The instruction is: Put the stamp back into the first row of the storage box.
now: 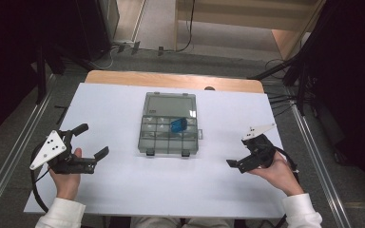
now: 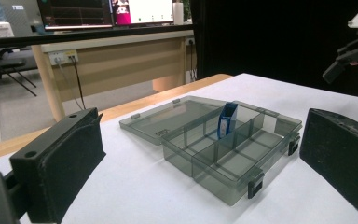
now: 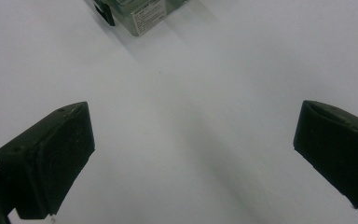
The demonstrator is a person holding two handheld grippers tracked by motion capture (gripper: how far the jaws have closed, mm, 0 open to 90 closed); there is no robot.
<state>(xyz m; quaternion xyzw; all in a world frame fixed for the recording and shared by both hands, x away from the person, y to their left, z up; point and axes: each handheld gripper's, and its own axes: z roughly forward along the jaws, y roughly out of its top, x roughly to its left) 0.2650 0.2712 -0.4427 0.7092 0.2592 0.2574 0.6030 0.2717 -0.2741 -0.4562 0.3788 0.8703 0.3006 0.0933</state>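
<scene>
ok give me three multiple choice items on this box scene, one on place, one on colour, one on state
1. Where does the box lie?
A. mid table, between the two grippers
B. in the left gripper
C. on the floor

2. What colour is the small item in the box?
A. red
B. blue
C. yellow

3. How is the lid?
A. shut and latched
B. taken off, beside the right gripper
C. open, laid flat behind the box

Key: 1 A, the high view shows it on the white table with the left gripper and right gripper to either side. 2 B, it shows blue in a compartment. 3 C, the left gripper view shows the lid flat on the table.
</scene>
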